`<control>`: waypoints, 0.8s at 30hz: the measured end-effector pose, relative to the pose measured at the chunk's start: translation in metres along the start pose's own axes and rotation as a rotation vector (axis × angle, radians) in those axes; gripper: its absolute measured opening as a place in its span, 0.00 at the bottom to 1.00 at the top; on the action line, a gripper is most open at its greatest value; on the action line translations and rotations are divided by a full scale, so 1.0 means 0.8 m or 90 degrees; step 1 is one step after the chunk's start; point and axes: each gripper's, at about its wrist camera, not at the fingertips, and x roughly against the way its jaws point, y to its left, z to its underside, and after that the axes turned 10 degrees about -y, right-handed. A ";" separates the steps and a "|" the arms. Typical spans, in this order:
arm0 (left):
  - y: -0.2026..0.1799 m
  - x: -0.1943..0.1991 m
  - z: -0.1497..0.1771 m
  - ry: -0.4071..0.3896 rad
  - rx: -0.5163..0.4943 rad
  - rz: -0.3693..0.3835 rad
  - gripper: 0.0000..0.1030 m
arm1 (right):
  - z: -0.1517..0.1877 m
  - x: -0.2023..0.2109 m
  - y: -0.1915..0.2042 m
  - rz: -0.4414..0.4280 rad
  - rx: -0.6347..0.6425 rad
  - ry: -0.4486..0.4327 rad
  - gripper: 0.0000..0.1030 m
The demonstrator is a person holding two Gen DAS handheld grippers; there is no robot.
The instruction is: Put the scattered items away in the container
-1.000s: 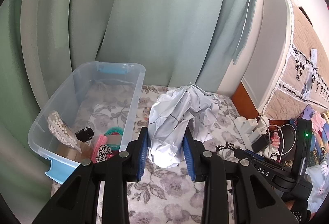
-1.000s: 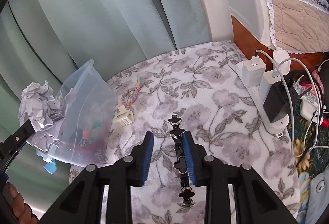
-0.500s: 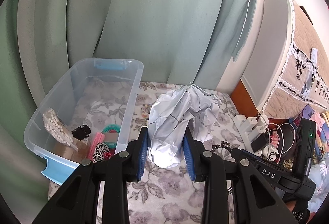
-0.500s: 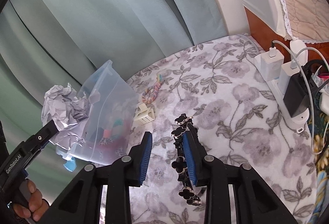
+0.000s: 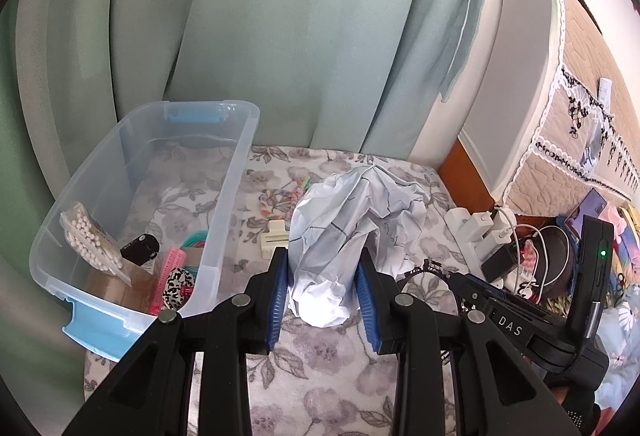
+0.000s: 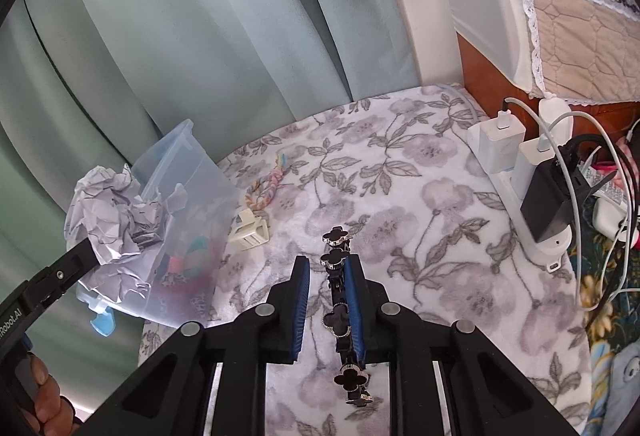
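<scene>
Between the blue pads of the left gripper [image 5: 322, 290] sat a crumpled paper ball [image 5: 352, 232], squeezed tight and held up beside the clear container [image 5: 236, 172], ready to drop in. The right gripper [image 6: 326, 302] had just been closing on the black clover bracelet [image 6: 340, 316]; only its right pad touched, so I cannot tell if it gripped. On the flowered surface [image 6: 400, 196] a cream hair clip [image 6: 250, 232] and braided band [image 6: 266, 186] waited near the container's wall. The far half of the container was open.
</scene>
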 end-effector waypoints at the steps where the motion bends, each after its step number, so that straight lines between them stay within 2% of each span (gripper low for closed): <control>1: -0.002 -0.001 0.001 0.002 -0.001 0.002 0.33 | 0.000 0.000 -0.002 0.004 0.001 -0.002 0.20; 9: -0.006 -0.006 0.005 0.012 -0.003 0.001 0.33 | 0.005 0.000 -0.060 0.033 -0.099 -0.013 0.21; 14: -0.011 -0.010 0.010 0.024 -0.009 0.007 0.33 | 0.030 -0.015 -0.119 0.007 -0.242 0.028 0.23; 17: -0.013 -0.014 0.012 0.030 -0.012 0.009 0.33 | 0.051 -0.030 -0.136 -0.012 -0.295 0.060 0.23; 19: -0.014 -0.016 0.014 0.034 -0.014 0.007 0.33 | 0.063 -0.039 -0.139 -0.009 -0.307 0.084 0.23; 22: -0.013 -0.019 0.015 0.039 -0.012 0.003 0.33 | 0.071 -0.051 -0.134 0.006 -0.283 0.106 0.23; 24: -0.011 -0.022 0.016 0.044 -0.011 0.000 0.33 | 0.074 -0.059 -0.129 0.016 -0.266 0.121 0.32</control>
